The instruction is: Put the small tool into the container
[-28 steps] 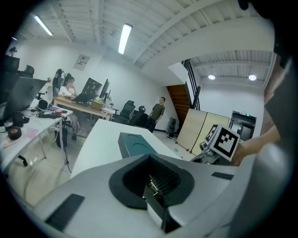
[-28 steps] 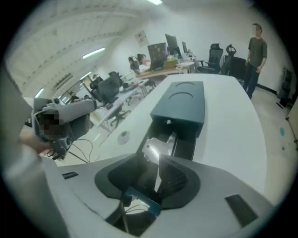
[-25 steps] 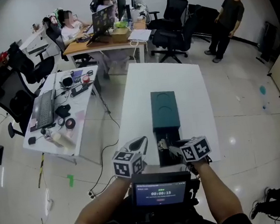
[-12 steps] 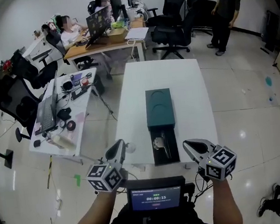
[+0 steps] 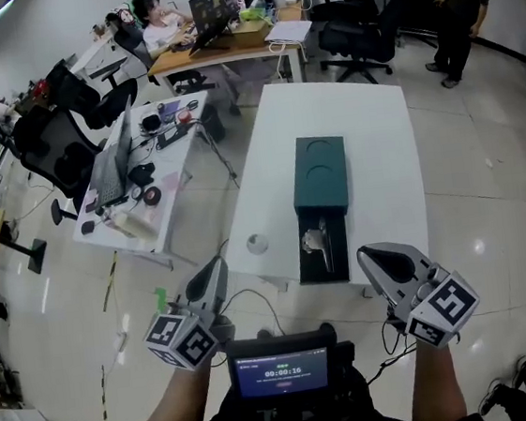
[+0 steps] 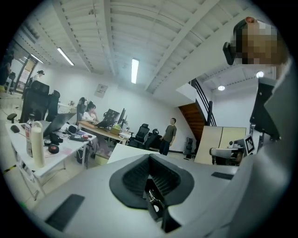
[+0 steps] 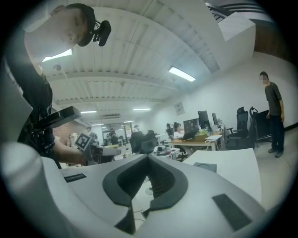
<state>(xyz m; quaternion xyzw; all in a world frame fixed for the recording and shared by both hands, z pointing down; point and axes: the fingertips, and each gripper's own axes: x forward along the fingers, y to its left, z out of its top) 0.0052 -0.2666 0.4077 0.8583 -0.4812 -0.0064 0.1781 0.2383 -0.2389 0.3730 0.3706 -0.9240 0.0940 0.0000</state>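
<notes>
**Head view:** A second ago both of your tongs were over the near end of the white table (image 5: 357, 128), the right one at the open tray. Now both are drawn back off its edge. Your left gripper (image 5: 215, 272) is at the lower left and your right gripper (image 5: 374, 258) at the lower right, well apart. A small screen (image 5: 282, 374) sits low between them.

The small tool (image 5: 317, 240) lies in the black open tray at the near end of the dark green container (image 5: 320, 172). It is silvery, with a bulky head and a slim shaft running toward you. A small pale round thing (image 5: 258, 244) rests on the table just left of the tray. To the left stands a cluttered desk (image 5: 138, 186), and a person (image 5: 461, 3) stands at the far right.

**Left gripper view:** Your left jaws are clenched, tips meeting (image 6: 149, 157). Beyond them you see the table, a bottle (image 6: 36, 145) on the desk and the standing person.

**Right gripper view:** Your right jaws are clenched, pad against pad (image 7: 148, 158). The container shows as a dark block on the table at the right.
</notes>
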